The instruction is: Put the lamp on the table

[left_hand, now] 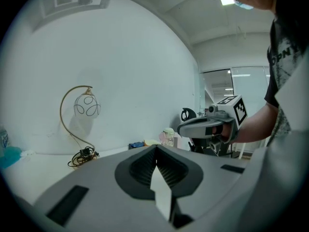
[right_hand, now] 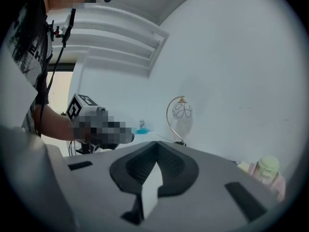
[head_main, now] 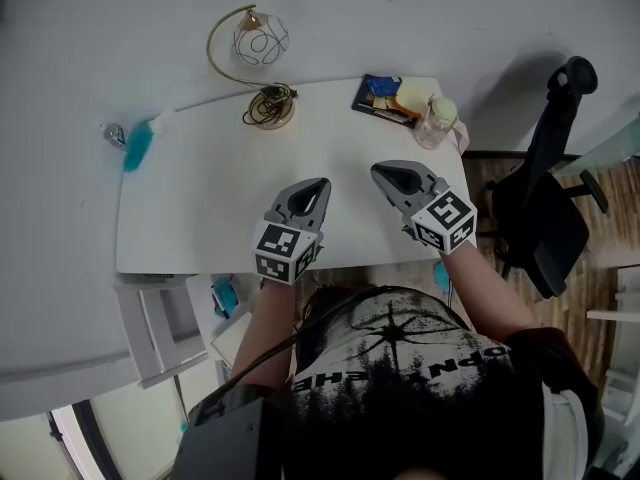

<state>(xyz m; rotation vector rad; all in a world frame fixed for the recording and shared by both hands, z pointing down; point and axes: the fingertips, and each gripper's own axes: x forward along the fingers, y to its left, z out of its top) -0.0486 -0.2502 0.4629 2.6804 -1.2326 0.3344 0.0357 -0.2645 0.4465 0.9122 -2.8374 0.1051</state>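
Observation:
The lamp point(head_main: 255, 53) stands on the white table point(head_main: 200, 208) at its far edge, by the wall: a gold arched stem, a clear globe with wire loops, and a coiled cord at its base. It also shows in the left gripper view as the lamp point(left_hand: 82, 115) and in the right gripper view as the lamp point(right_hand: 179, 117). My left gripper point(head_main: 318, 186) hovers over the table's near middle, shut and empty. My right gripper point(head_main: 385, 174) is beside it, also shut and empty. Both point toward the wall, well short of the lamp.
A blue-handled brush point(head_main: 138, 145) lies at the table's far left. A dark tray with small items point(head_main: 385, 98) and a jar point(head_main: 438, 120) sit at the far right corner. A black office chair point(head_main: 545, 208) stands to the right of the table.

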